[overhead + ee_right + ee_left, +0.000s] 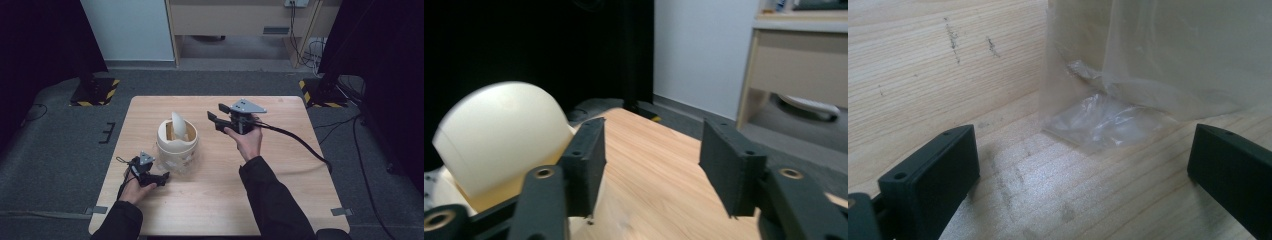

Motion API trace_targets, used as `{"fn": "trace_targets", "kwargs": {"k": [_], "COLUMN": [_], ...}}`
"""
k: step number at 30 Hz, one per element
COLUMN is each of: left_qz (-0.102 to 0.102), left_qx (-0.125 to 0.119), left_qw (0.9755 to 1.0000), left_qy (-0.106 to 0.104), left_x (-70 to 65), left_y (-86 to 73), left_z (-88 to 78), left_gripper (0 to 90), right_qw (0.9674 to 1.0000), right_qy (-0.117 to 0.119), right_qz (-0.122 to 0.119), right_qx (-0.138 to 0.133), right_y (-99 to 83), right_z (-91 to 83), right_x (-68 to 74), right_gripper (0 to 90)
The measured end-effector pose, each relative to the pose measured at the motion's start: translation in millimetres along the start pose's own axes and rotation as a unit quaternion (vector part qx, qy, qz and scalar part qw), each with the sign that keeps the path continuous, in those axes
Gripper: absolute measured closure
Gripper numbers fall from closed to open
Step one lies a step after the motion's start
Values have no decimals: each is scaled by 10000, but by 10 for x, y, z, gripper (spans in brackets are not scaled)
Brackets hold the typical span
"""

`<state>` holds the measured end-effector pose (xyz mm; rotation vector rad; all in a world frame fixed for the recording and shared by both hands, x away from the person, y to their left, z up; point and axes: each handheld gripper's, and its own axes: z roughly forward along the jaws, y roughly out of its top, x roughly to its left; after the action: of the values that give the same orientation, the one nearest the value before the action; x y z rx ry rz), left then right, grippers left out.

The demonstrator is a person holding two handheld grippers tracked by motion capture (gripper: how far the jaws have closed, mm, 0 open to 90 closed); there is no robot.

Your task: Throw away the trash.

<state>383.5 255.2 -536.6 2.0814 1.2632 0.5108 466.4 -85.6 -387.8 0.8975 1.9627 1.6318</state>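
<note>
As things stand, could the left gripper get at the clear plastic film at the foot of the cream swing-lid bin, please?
Probably yes: the left gripper is open and low over the wooden table, the crumpled clear plastic film lies just ahead between its jaws, and nothing sits between them. The cream bin stands right behind it.

Cream swing-lid bin (177, 140) upright mid-table, lid tilted, clear liner (1108, 117).

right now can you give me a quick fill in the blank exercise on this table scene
1. The cream bin stands on the ____ table.
2. The left gripper is low beside the clear ____ bag at the bin's base.
3. The right gripper has its jaws ____, with nothing between them.

Missing words: wooden; plastic; open
</note>
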Motion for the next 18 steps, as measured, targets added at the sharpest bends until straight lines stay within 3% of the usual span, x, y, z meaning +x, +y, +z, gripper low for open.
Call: {"fn": "trace_targets", "kwargs": {"k": [3, 8, 15, 18], "left_qz": [-1, -2, -1, -5], "left_qx": [-1, -1, -2, -5], "left_qw": [10000, 10000, 10000, 10000], "left_qy": [1, 2, 2, 1], "left_x": [0, -1, 0, 0], "left_y": [0, 0, 0, 0], "left_z": [0, 0, 0, 0], "left_gripper": [0, 0, 0, 0], "right_qw": [9996, 9985, 9961, 9933], "right_qy": [-186, -305, -328, -371], "right_qz": [82, 200, 299, 323], "right_qx": [177, 405, 764, 1041], "right_y": [-110, -303, -612, -818], "right_z": [-200, -445, -725, -878], "right_x": [-161, -317, -409, -463], "right_gripper": [351, 306, 274, 248]}}
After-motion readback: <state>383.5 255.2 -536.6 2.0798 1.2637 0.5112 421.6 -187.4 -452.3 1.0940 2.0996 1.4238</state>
